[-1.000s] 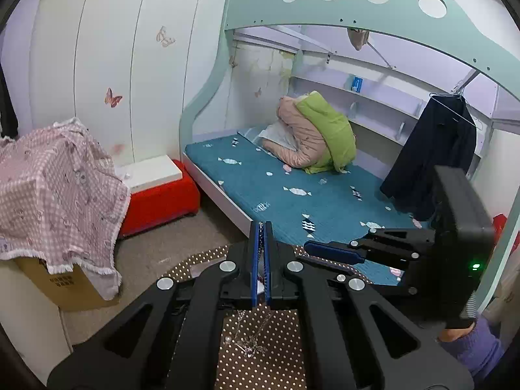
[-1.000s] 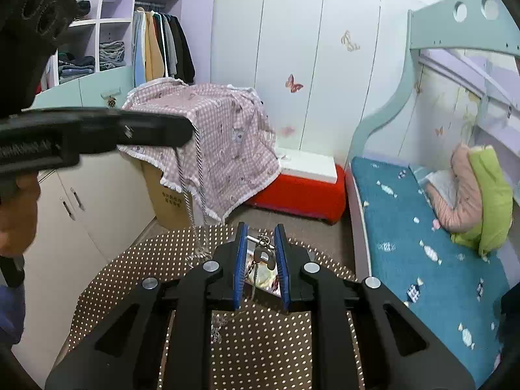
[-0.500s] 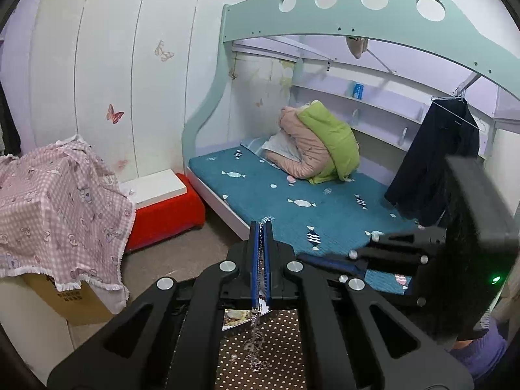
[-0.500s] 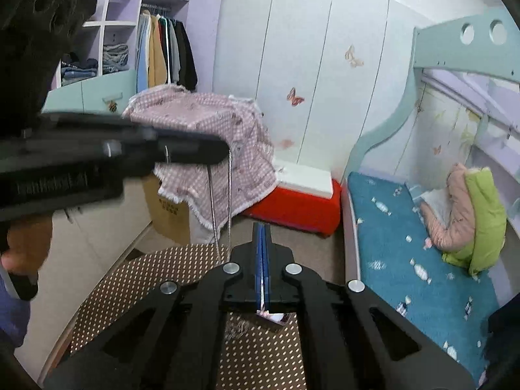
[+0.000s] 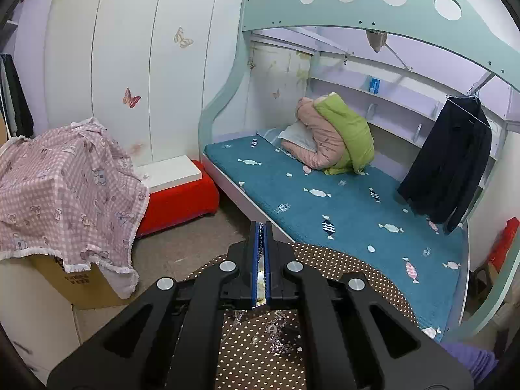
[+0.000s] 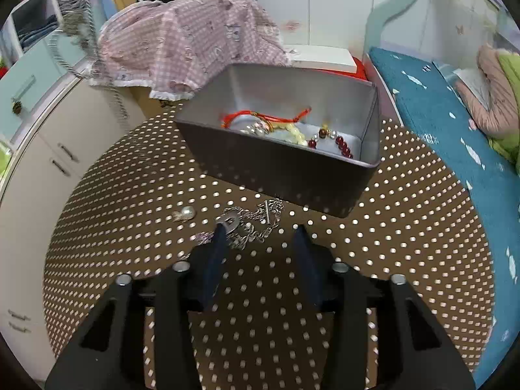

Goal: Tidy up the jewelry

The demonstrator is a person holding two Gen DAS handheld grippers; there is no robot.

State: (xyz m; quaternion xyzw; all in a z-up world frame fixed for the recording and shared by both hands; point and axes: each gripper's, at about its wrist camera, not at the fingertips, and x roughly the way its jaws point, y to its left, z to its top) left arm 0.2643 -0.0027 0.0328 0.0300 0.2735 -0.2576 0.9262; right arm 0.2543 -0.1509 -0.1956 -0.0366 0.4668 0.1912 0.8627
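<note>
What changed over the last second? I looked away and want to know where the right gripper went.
The right gripper dropped toward the dotted table; its jaws shut, then have just been opening, and now stand open over the silver chain in front of the grey box, gripping nothing. The left gripper stayed shut, holding a thin chain aloft.

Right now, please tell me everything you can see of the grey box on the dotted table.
The grey box is a deep rectangular bin with no lid; it looks like metal or matte plastic. It stands upright on the brown dotted tablecloth. Inside lie a red cord bracelet, dark red beads, pale yellowish beads and something silvery. A silver chain lies on the cloth just before its near wall. No gripper touches it.
</note>
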